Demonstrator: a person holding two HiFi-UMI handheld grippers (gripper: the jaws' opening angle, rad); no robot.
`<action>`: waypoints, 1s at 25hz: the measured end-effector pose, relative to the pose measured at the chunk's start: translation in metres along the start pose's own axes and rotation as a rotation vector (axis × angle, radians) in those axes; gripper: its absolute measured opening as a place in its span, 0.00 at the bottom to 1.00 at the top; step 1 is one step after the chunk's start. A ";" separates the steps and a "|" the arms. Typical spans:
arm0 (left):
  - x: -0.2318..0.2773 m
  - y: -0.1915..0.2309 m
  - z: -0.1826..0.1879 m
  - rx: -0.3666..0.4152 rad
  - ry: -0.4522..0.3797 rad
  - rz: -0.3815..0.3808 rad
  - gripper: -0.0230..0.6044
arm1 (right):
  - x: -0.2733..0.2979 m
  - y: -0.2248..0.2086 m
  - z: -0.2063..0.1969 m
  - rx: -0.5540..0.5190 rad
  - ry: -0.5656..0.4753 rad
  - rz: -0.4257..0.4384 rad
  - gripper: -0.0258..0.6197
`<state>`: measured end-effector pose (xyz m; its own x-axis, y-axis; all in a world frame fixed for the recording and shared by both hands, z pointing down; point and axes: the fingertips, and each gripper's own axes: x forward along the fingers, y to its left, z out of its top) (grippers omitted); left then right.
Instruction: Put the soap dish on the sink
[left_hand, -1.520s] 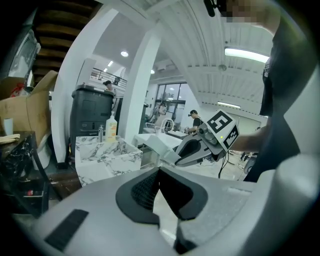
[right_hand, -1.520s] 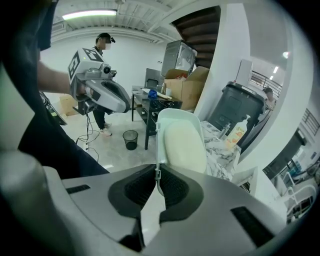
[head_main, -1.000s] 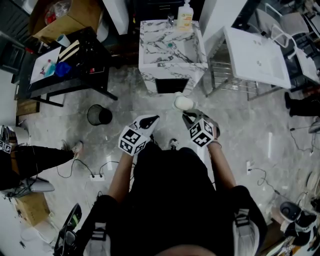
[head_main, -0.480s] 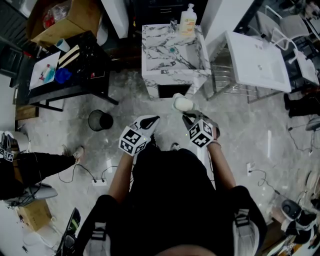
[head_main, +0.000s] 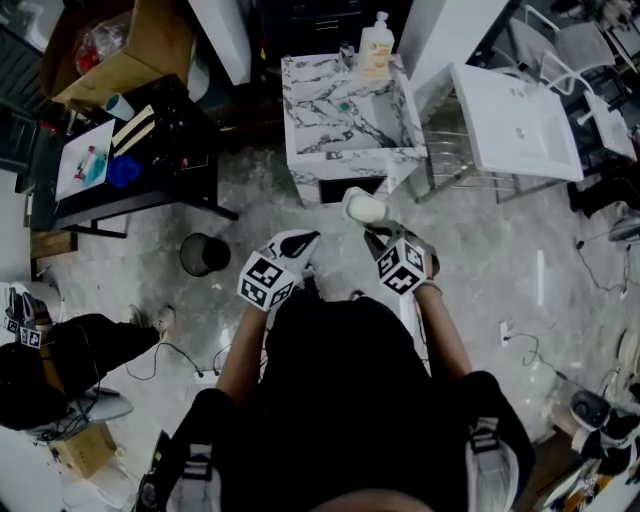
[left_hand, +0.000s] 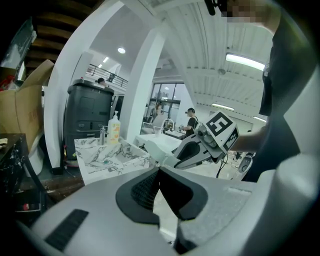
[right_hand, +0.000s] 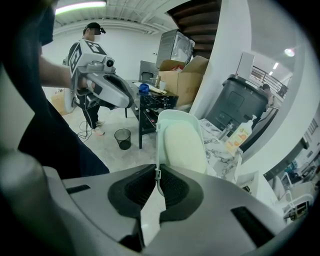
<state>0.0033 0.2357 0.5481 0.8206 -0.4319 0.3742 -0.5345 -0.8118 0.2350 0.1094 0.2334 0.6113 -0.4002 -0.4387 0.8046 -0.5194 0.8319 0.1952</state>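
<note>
The soap dish (head_main: 365, 207) is white, with a pale bar of soap in it, and is carried above the floor in front of the marble sink (head_main: 345, 110). My right gripper (head_main: 372, 232) is shut on the dish's rim. In the right gripper view the dish (right_hand: 180, 142) stands up from the right gripper (right_hand: 157, 175), and the sink (right_hand: 220, 145) lies beyond it. My left gripper (head_main: 300, 243) hangs beside it, shut, with nothing held. The left gripper view has the left gripper (left_hand: 159, 172) meeting at its tips and the sink (left_hand: 112, 155) ahead.
A soap bottle (head_main: 376, 45) stands at the sink's back edge. A black bin (head_main: 203, 254) and a black table (head_main: 130, 140) are to the left, a white basin on a rack (head_main: 515, 120) to the right. A person (head_main: 50, 360) and cables are on the floor at left.
Both grippers have moved forward toward the sink with the dish still held; the bin and black table have slid nearer in the head view. The person at left has shifted.
</note>
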 end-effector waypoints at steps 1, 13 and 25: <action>0.001 0.004 0.001 0.001 0.001 -0.007 0.03 | 0.003 -0.002 0.002 0.005 0.002 -0.002 0.07; 0.010 0.049 0.011 0.018 0.007 -0.064 0.03 | 0.031 -0.023 0.024 0.040 0.030 -0.026 0.07; 0.001 0.094 0.012 0.043 0.022 -0.109 0.03 | 0.059 -0.032 0.057 0.067 0.033 -0.055 0.07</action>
<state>-0.0434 0.1543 0.5594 0.8685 -0.3322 0.3680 -0.4331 -0.8697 0.2369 0.0592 0.1618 0.6211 -0.3448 -0.4711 0.8119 -0.5896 0.7818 0.2032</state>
